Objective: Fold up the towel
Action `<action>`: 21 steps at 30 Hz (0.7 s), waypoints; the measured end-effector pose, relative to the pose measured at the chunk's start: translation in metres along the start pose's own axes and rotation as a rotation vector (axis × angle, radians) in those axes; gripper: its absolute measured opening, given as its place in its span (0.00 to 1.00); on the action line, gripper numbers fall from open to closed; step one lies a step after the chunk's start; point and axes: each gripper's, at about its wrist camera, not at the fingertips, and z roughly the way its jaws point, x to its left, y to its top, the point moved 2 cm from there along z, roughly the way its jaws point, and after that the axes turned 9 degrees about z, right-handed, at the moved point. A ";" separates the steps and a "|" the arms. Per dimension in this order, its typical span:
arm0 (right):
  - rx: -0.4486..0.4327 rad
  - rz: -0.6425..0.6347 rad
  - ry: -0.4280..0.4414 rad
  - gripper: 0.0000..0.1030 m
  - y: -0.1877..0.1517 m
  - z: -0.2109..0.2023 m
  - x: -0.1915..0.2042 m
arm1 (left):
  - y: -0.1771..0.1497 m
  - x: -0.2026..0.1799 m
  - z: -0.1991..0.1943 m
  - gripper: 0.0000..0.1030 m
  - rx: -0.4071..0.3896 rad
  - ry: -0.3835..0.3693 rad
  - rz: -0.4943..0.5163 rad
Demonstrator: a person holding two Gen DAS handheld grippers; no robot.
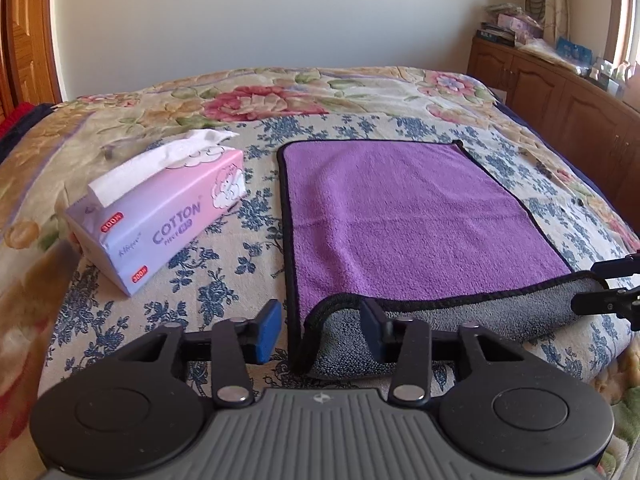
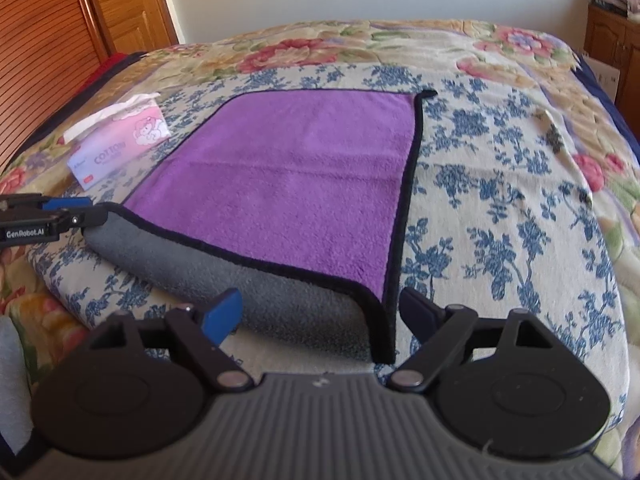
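The purple towel (image 1: 408, 216) lies spread flat on the bed (image 1: 240, 128), black trim all round, and its near edge is rolled over so the grey underside (image 2: 256, 280) shows as a long band. In the left wrist view the near-left corner of that flap sits right between the fingers of the left gripper (image 1: 320, 330), around 6 o'clock in the picture. Jaws are spread wide, nothing pinched; the right blue pad looks to be touching the grey fabric, but I can't say for sure.

Same on the other side: the right gripper (image 2: 320, 312) is released, fingers wide apart, with the near-right corner of the towel lying between them at about 6 o'clock. The left pad sits against the grey band.

Edges: the far edge lies straight at 12 o'clock, and the towel's right side has plenty of bare blue-flowered bedspread (image 2: 500, 220) next to it. On the left there's a pink tissue box (image 1: 160, 216) at roughly 10 o'clock, near the towel but not touching.

Beyond that, a white wall (image 1: 280, 20) with a switch plate, wooden cabinets (image 1: 552, 92) at 2 o'clock piled with stuff, and a wooden door (image 2: 132, 4) on the left.
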 end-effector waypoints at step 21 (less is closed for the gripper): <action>0.047 0.050 0.027 0.22 0.002 0.000 -0.011 | -0.005 -0.001 0.004 0.14 0.034 -0.017 -0.004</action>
